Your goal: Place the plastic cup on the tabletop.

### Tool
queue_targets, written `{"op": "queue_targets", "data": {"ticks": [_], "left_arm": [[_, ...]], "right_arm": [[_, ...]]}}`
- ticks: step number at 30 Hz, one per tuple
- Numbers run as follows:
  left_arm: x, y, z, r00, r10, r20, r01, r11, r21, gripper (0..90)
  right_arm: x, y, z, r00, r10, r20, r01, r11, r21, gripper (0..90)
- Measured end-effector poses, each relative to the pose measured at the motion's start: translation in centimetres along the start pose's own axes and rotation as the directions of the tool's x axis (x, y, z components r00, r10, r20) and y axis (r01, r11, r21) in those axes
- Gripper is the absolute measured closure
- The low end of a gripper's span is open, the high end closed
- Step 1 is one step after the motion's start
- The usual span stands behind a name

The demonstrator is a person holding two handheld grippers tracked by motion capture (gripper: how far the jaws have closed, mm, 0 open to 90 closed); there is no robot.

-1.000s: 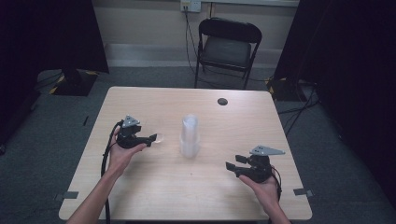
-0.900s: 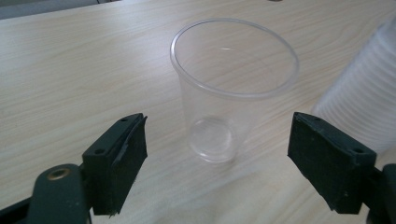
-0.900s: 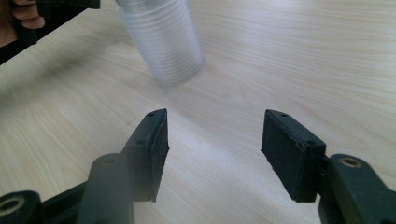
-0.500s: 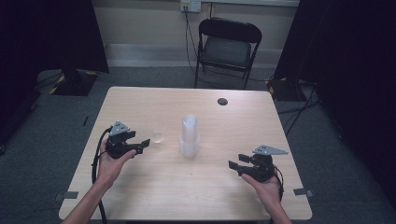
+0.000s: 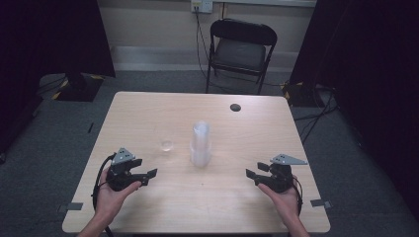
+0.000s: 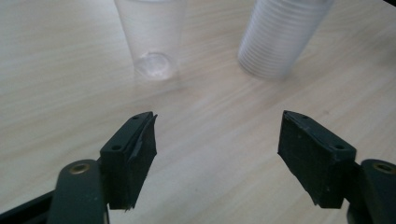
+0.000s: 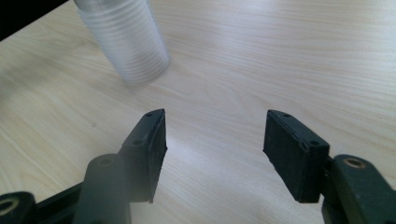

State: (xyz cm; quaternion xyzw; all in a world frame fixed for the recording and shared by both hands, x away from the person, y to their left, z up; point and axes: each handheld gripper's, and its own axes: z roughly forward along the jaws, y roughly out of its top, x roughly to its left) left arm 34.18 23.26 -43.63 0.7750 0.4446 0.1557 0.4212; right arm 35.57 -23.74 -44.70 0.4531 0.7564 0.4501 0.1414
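Since a second earlier, my left gripper [image 5: 148,176] had drawn back toward me from the single clear cup [image 5: 167,145], its jaws partly closing on nothing and standing apart. That cup stood upright on the table [image 5: 148,113], beside the stack of cups [image 5: 200,144]. My right gripper [image 5: 252,176] hung with jaws apart, empty.

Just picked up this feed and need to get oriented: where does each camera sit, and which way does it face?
High view: above the person's side, looking forward and down on the table; both forearms, left gripper, right gripper.
Left gripper view: rides that gripper, looks along open jaws at the single clear cup and cup stack.
Right gripper view: rides that gripper, open jaws, facing the cup stack.
Shared: all three show the cup stack.
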Motion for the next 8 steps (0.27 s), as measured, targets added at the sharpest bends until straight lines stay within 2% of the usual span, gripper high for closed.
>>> {"op": "queue_targets", "data": {"ticks": [8], "left_arm": [[-0.2,-1.4,0.0,0.9999,0.013,0.000,-0.013,0.9999,0.006,20.2]], "right_arm": [[-0.4,-0.5,0.7,0.9982,-0.025,0.054,0.023,0.999,0.030,34.4]]}}
